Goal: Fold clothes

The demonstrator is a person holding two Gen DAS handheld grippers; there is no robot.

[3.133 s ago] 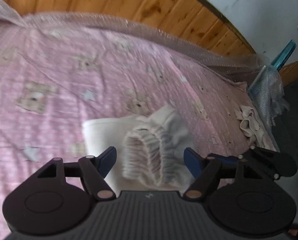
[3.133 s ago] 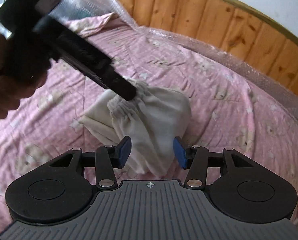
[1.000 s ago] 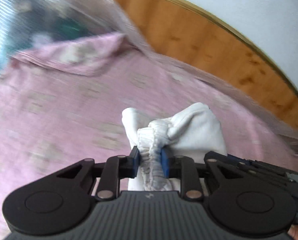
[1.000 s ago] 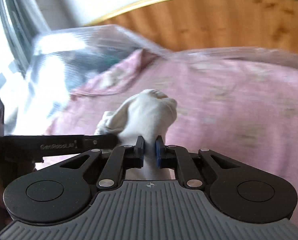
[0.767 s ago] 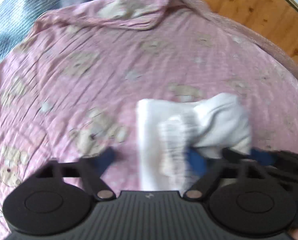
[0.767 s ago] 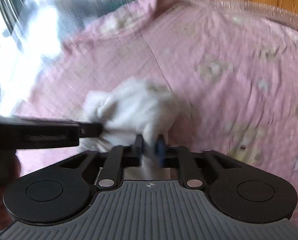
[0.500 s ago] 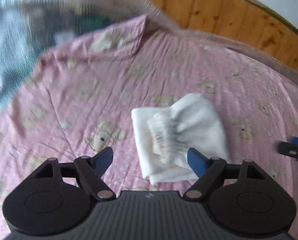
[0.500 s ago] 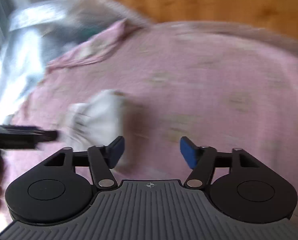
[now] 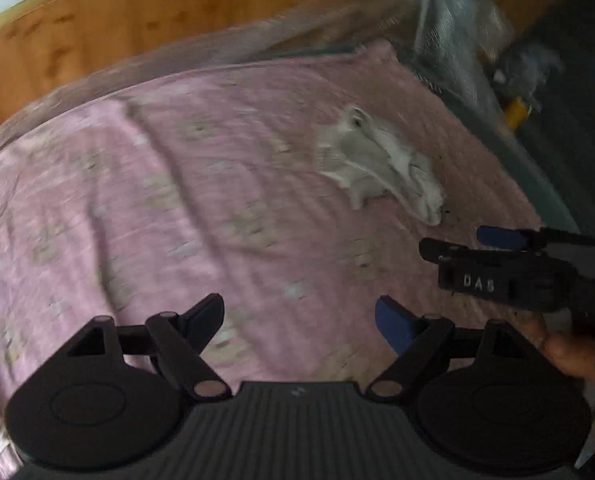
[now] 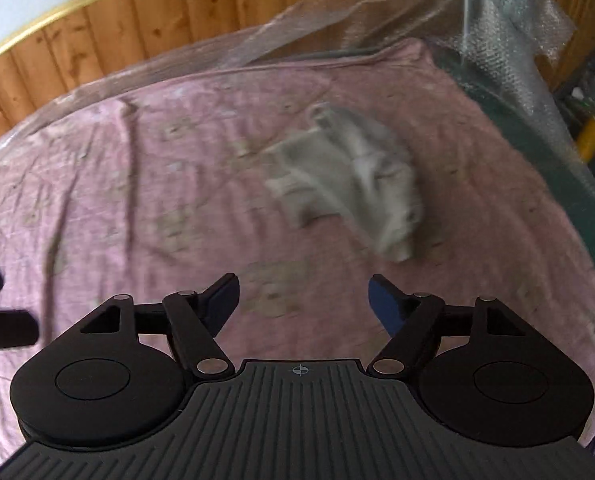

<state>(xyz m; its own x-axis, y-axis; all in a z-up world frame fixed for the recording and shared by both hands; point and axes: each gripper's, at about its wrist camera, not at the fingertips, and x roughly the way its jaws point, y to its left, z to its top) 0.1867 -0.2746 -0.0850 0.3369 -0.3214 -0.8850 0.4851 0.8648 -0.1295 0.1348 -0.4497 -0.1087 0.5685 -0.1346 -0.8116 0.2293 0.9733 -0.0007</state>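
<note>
- Dim, soft daylight; the pink bedsheet (image 9: 217,208) looks dull and muted in both views.
- Motion blur smears the crumpled white garment (image 10: 353,184) and the sheet's print.
- Fisheye distortion bows the wooden wall panelling (image 10: 137,12) at the edges.

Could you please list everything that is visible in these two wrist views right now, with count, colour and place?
crumpled garment: one, off-white, lying unfolded on the bedsheet, toward the far right, ahead of both grippers.
bedsheet: one, pink with a faint pale print, covering the bed.
wood panelling: one wall, orange-brown with a gold top trim, behind the bed.
plastic wrap: clear bubble sheeting, along the far edge and right corner of the bed.
yellow object: one, off the bed at far right; too blurred to identify.
left gripper: one, black with blue pads, open, empty.
right gripper: one, black with blue pads, open, empty.
</note>
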